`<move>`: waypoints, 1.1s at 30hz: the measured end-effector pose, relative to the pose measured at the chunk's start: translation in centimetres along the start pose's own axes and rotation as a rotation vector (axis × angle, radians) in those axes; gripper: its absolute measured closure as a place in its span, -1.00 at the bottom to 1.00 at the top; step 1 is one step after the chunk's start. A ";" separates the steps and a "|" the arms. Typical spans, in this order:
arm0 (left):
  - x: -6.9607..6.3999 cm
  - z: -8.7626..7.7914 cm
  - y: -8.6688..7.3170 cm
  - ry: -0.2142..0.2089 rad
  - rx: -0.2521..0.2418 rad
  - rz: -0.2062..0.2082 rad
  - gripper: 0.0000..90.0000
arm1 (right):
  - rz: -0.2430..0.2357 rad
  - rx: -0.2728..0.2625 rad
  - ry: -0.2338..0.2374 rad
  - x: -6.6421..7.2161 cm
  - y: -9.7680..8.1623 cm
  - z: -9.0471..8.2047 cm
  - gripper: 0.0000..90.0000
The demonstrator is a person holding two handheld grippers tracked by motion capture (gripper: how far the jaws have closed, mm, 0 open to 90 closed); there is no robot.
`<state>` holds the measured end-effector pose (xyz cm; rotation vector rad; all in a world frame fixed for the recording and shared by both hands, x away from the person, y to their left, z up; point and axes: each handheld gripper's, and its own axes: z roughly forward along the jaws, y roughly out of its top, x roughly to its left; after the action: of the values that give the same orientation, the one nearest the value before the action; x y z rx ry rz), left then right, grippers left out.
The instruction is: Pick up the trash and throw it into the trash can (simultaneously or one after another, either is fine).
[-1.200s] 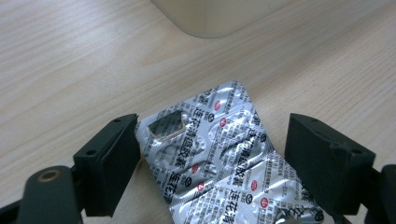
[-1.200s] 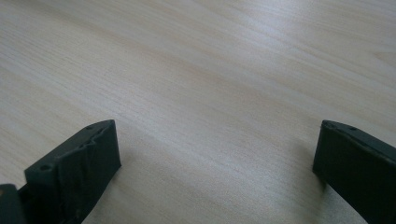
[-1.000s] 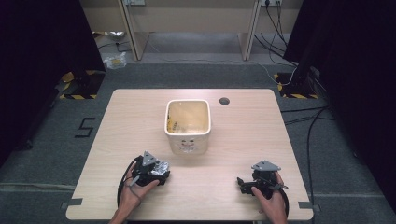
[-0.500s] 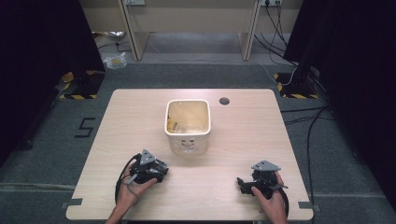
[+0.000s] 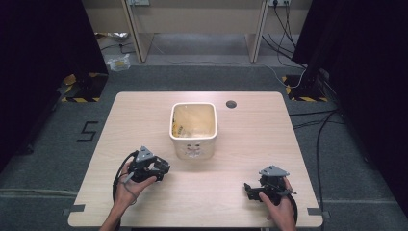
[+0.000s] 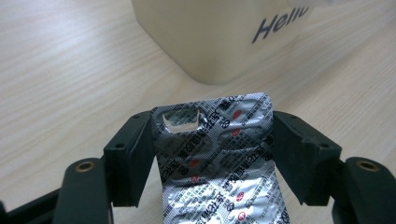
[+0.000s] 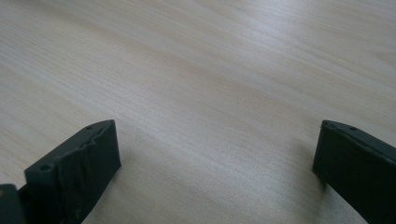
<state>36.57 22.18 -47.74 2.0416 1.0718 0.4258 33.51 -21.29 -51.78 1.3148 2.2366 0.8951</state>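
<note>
A silver foil blister pack (image 6: 219,163) with red and black print stands between the two black jaws of my left gripper (image 6: 212,122), which is shut on its sides. One blister near the top is torn open. In the high view my left gripper (image 5: 162,169) sits at the table's front left, just left of a cream square bin (image 5: 193,150). The bin's wall (image 6: 210,37) with the word "Hello" rises close ahead of the pack. My right gripper (image 5: 249,188) rests at the front right. It is open (image 7: 217,129), with bare wood between its jaws.
The bin holds yellowish clutter I cannot make out. A dark cable hole (image 5: 231,104) lies in the wooden table (image 5: 269,139) behind the bin. Cables trail on the floor at the right, and desk legs stand beyond the far edge.
My left gripper has shifted slightly left and lifted a little with the blister pack. The right gripper has stayed in place.
</note>
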 end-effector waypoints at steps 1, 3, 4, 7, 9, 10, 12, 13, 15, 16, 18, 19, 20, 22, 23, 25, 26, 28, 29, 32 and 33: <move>0.1 -0.2 0.2 -0.002 -0.007 -0.003 -0.28 | 0.000 0.000 0.000 0.0 0.0 0.0 -0.98; 0.3 -0.5 0.6 -0.006 -0.018 -0.004 -0.28 | -0.002 0.000 0.000 0.0 0.0 0.0 -0.98; 0.4 -0.7 0.7 -0.006 -0.021 -0.004 -0.28 | 0.000 0.000 0.000 0.0 0.0 0.0 -0.98; 0.6 -1.2 1.4 -0.011 -0.034 -0.003 -0.28 | -0.001 0.000 0.000 0.0 0.0 0.0 -0.98; 0.8 -1.6 1.9 -0.023 -0.043 -0.007 -0.28 | 0.000 0.001 0.000 0.0 0.0 0.0 -0.98; 0.9 -1.8 2.1 -0.028 -0.051 -0.011 -0.28 | -0.001 0.000 0.000 0.0 0.0 0.0 -0.98; 1.1 -2.2 2.6 -0.035 -0.062 -0.013 -0.27 | -0.001 0.001 0.000 0.0 0.0 0.0 -0.98; 1.2 -2.4 2.9 -0.037 -0.066 -0.012 -0.27 | -0.001 0.000 0.000 0.0 0.0 0.0 -0.98; 1.4 -2.9 3.4 -0.032 -0.075 -0.003 -0.27 | -0.002 0.000 0.000 0.0 0.0 0.0 -0.98; 1.4 -3.0 3.6 -0.027 -0.078 0.000 -0.27 | -0.001 0.000 0.001 0.0 0.0 0.0 -0.98; 1.5 -3.3 3.9 -0.023 -0.079 0.007 -0.27 | 0.000 0.001 0.001 0.0 0.0 0.0 -0.98; 1.6 -3.5 4.1 -0.020 -0.079 0.015 -0.27 | 0.000 0.001 0.001 0.0 0.0 0.0 -0.98; 1.6 -3.6 4.3 -0.019 -0.080 0.017 -0.27 | 0.000 0.001 0.001 0.0 0.0 0.0 -0.98; 1.7 -3.8 4.6 -0.020 -0.079 0.021 -0.27 | 0.000 0.001 0.001 0.0 0.0 0.0 -0.98; 1.7 -3.9 4.7 -0.020 -0.081 0.022 -0.27 | 0.000 0.000 0.001 0.0 0.0 0.0 -0.98; 1.8 -4.1 5.0 -0.026 -0.084 0.022 -0.27 | -0.001 0.000 0.000 0.0 0.0 0.0 -0.98; 1.9 -4.2 5.1 -0.027 -0.084 0.023 -0.27 | 0.000 0.001 0.001 0.0 0.0 0.0 -0.98; 2.0 -4.4 5.3 -0.029 -0.087 0.023 -0.27 | -0.001 0.000 0.000 0.0 0.0 0.0 -0.98; 2.1 -4.4 5.4 -0.031 -0.090 0.023 -0.27 | -0.001 0.000 0.000 0.0 0.0 0.0 -0.98; 2.3 -4.8 5.9 -0.037 -0.097 0.025 -0.27 | -0.001 0.000 0.000 0.0 0.0 0.0 -0.98; 2.3 -4.9 6.1 -0.042 -0.103 0.020 -0.27 | -0.001 0.000 0.000 0.0 0.0 0.0 -0.98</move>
<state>38.35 24.32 -40.05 1.9633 0.9847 0.4376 33.52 -21.30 -51.78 1.3132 2.2375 0.8947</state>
